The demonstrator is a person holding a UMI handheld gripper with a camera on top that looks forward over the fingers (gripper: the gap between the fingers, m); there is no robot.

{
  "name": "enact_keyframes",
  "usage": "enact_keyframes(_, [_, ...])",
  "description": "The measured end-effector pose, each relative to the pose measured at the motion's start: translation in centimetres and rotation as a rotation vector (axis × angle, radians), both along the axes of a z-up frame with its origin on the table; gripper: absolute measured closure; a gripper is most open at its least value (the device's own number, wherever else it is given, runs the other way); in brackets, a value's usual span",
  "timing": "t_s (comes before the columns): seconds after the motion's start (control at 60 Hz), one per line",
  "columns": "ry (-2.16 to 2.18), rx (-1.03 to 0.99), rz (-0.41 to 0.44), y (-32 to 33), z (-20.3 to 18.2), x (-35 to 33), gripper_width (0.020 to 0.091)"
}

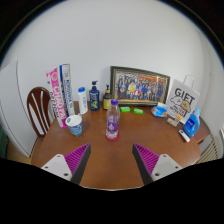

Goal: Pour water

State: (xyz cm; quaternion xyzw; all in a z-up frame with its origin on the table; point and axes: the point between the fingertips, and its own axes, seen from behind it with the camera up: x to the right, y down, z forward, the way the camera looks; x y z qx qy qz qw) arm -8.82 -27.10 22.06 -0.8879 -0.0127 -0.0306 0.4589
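A clear water bottle (113, 122) with a purple label and cap stands upright on the round wooden table (110, 160), beyond my fingers and roughly centred between them. To its left sits a light blue cup (74, 125), also upright. My gripper (112, 160) hovers over the near part of the table, open wide, with nothing between the magenta pads (76, 158). Bare wood shows in the gap.
Along the table's back stand a framed group photo (139, 87), a dark blue bottle (94, 96), a small clear bottle (82, 99) and tall boxes (60, 88). A white gift bag (184, 98) and blue spray bottle (191, 124) are at right. A wooden chair (38, 106) is at left.
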Motion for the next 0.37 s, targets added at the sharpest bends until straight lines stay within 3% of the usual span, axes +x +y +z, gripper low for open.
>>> enact_keyframes(0.367, [0.003, 0.009, 0.019, -3.1, 2.3, 0.5, 0.0250])
